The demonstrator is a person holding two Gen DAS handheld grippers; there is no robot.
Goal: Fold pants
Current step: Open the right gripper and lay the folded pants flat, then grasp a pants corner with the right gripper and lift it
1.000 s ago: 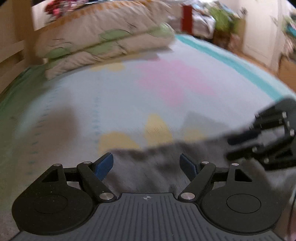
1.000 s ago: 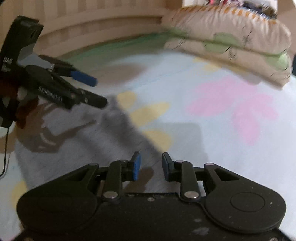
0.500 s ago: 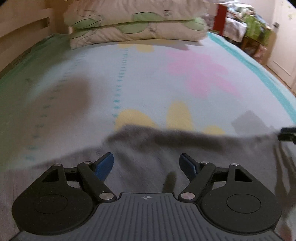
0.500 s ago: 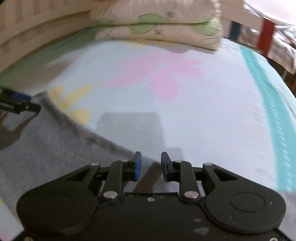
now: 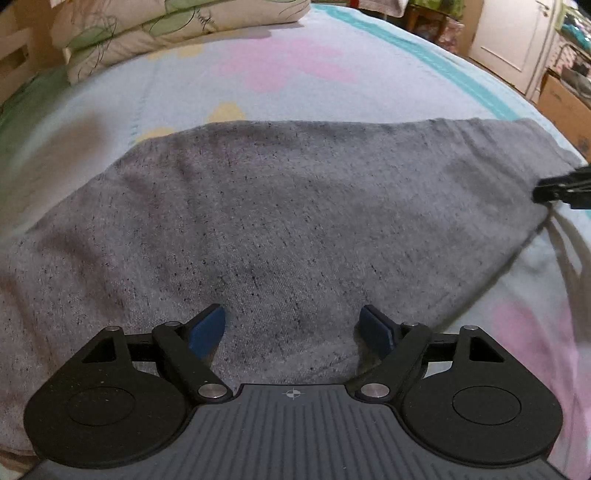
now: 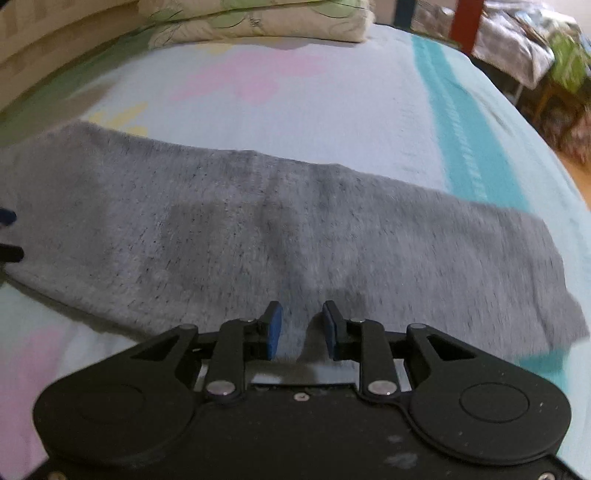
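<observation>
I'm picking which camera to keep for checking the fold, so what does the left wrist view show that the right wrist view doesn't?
Only the left wrist view shows the white door, a cardboard box and the left gripper, open wide. Only the right wrist view shows the red post and the right gripper, open narrowly. Both show the gray pants flat on the flowered bedspread, with pillows behind.

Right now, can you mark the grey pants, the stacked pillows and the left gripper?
grey pants (image 5: 295, 206): left wrist view, middle of the spread fabric.
stacked pillows (image 6: 258, 22): right wrist view, front face of the stack.
left gripper (image 5: 293, 330): left wrist view, midway between its blue fingertips, jaws apart.
</observation>
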